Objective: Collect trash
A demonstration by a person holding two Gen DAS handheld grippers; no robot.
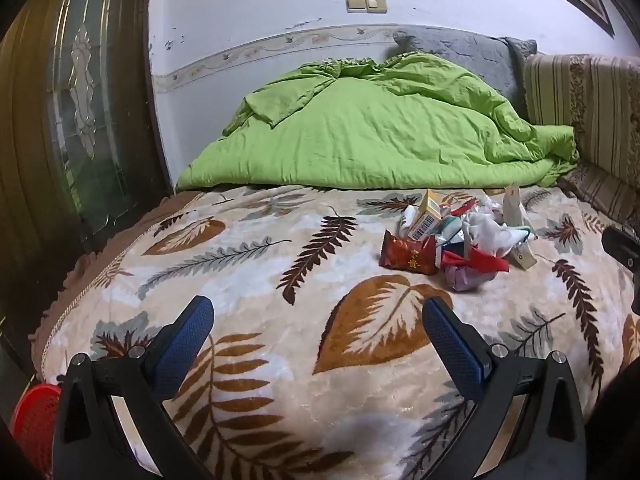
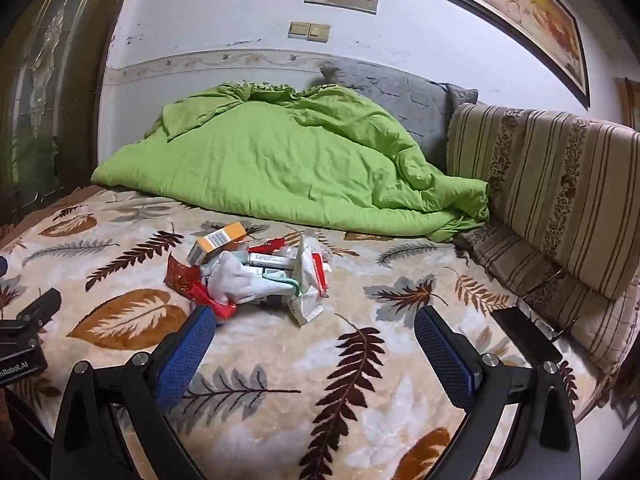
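A heap of trash (image 1: 456,236) lies on the leaf-patterned blanket (image 1: 256,264) of a bed: a small orange-and-white carton (image 1: 424,216), a red snack wrapper (image 1: 408,256), crumpled white tissue (image 1: 488,232) and other packets. My left gripper (image 1: 318,316) hangs open over the blanket, short of the heap and to its left, nothing between its blue pads. In the right wrist view the same heap (image 2: 260,276) sits just beyond my right gripper (image 2: 316,320), which is open and empty; its left pad is close to the red wrapper (image 2: 188,280). The carton (image 2: 218,242) lies at the heap's back.
A rumpled green duvet (image 1: 360,132) covers the far half of the bed, with a grey pillow (image 1: 464,56) behind. Striped cushions (image 2: 560,184) line the right side. A dark wooden door (image 1: 60,120) stands left. A red mesh basket (image 1: 34,424) shows at the lower left.
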